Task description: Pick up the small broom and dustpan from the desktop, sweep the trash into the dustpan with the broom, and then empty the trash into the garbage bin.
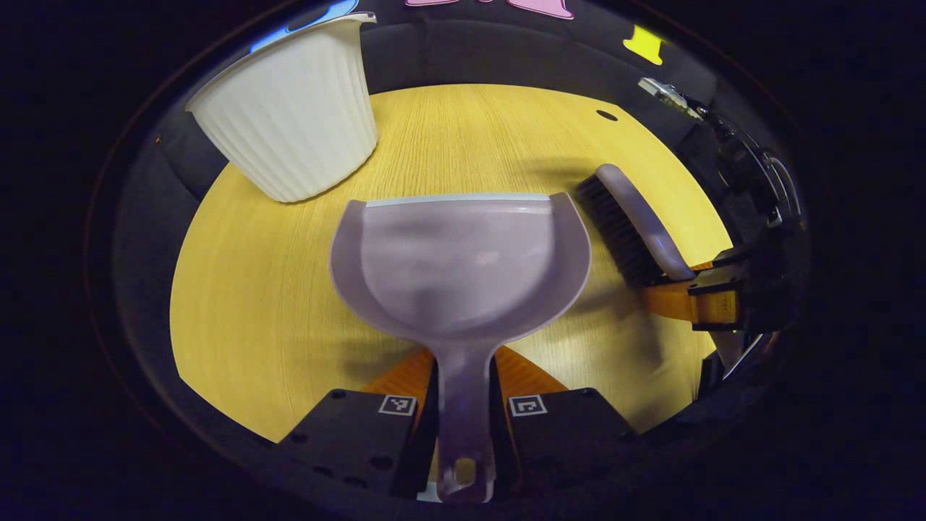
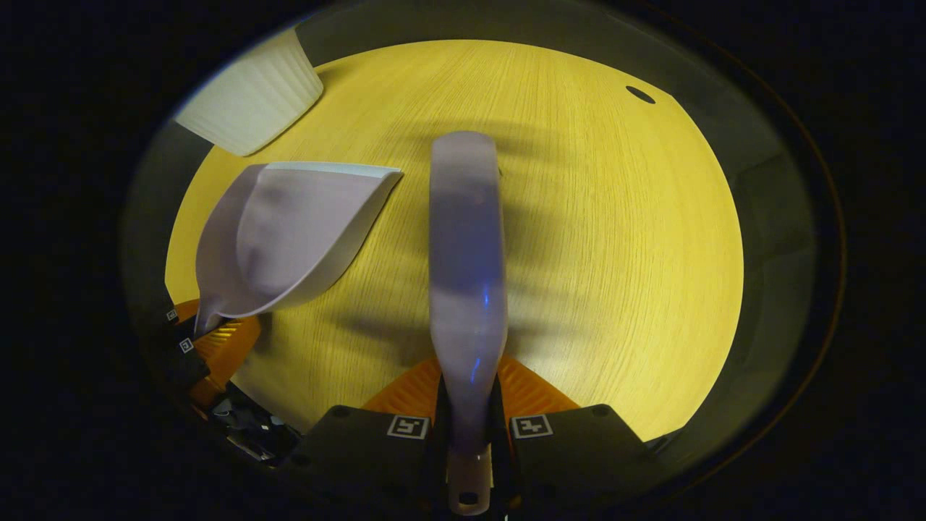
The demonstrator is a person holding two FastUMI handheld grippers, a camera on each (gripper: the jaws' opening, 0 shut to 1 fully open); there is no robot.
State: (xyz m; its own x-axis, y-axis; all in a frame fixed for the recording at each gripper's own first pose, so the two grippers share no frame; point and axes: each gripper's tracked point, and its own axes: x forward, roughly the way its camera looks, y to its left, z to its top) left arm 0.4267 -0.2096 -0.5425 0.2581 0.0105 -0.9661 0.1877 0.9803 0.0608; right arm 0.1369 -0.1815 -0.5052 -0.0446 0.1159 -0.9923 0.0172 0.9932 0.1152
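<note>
Lilac dustpan (image 1: 463, 268) handle clamped between left gripper (image 1: 463, 394) fingers.

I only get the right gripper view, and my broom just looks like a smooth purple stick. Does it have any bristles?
Observer: Yes. In the left gripper view the lilac plastic hand broom has dark bristles along the side that faces the lilac plastic dustpan.
Operator: Is the other claw really holding the dustpan?
Observer: Yes. The left claw has both fingers pressed on the dustpan's handle.
Operator: Is there any trash in the pan yet?
Observer: No. The left gripper view looks straight into the scoop, and nothing lies in it.
</note>
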